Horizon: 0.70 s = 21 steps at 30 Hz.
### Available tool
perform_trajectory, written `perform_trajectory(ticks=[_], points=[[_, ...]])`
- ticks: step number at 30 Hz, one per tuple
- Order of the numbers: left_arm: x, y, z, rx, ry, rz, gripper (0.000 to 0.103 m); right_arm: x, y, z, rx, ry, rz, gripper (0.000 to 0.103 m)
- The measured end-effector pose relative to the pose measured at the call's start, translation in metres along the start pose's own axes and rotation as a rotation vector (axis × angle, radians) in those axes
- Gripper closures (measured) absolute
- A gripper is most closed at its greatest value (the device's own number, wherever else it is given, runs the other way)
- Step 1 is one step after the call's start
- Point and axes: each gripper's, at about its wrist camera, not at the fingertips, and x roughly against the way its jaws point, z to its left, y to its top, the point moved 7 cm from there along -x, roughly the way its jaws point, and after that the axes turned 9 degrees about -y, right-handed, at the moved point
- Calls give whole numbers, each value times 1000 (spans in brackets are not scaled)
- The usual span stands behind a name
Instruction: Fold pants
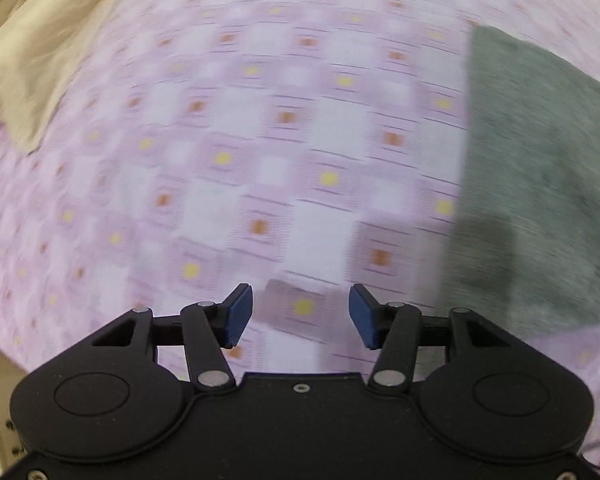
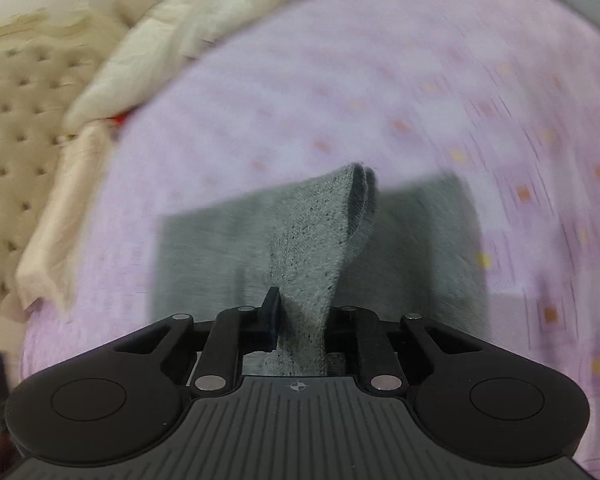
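Currently you are holding one pair of grey pants (image 2: 204, 240), lying mostly flat on the pink checked bedsheet (image 2: 340, 80), which serves as the landmark for this entry. Your right gripper (image 2: 300, 328) is pinching a raised flap of the grey fabric, its jaws pressed onto the cloth, and the flap is rising off the sheet toward the camera in a loose peak. Your left gripper (image 1: 301, 316) is hanging spread above bare sheet, nothing between its blue pads (image 1: 239, 314); in that view the pants (image 1: 540, 184) are lying off to the right of it, apart from the fingers. Risks, as a judgement: you are gripping only a narrow bunch, so the cloth could be slipping out as you pull, or the lower layers could be dragging and skewing across the sheet since the other hand is pinning nothing. The heavy blur suggests fast motion, which could be throwing the fold off line. Count: pants, one; grippers, two; bedsheet, one; cream bedding (image 2: 152, 48) bunched at the sheet's far-left edge, one heap; tufted headboard (image 2: 16, 120) beyond that, one.
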Motion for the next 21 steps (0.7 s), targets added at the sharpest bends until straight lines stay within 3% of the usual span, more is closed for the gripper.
perform_trajectory(ticks=[2, 6, 11, 14, 17, 19, 21], points=[[4, 1, 1, 12, 1, -15, 45, 28, 8, 22, 78, 17, -46, 87], [8, 5, -7, -37, -18, -48, 45, 60, 19, 27, 162, -43, -92, 87], [12, 15, -47, -162, -48, -86, 45, 7, 11, -21, 151, -216, -37, 86], [14, 22, -75, -250, -76, -97, 45, -28, 0, -38, 168, -310, 39, 78], [25, 32, -101, -343, -92, -141, 45, -14, 4, -29, 182, -336, -34, 77], [32, 40, -114, -386, -109, -170, 45, 8, 9, -18, 213, -368, -147, 77], [35, 49, -129, -417, -134, -190, 45, 25, 11, -6, 243, -347, -224, 76]])
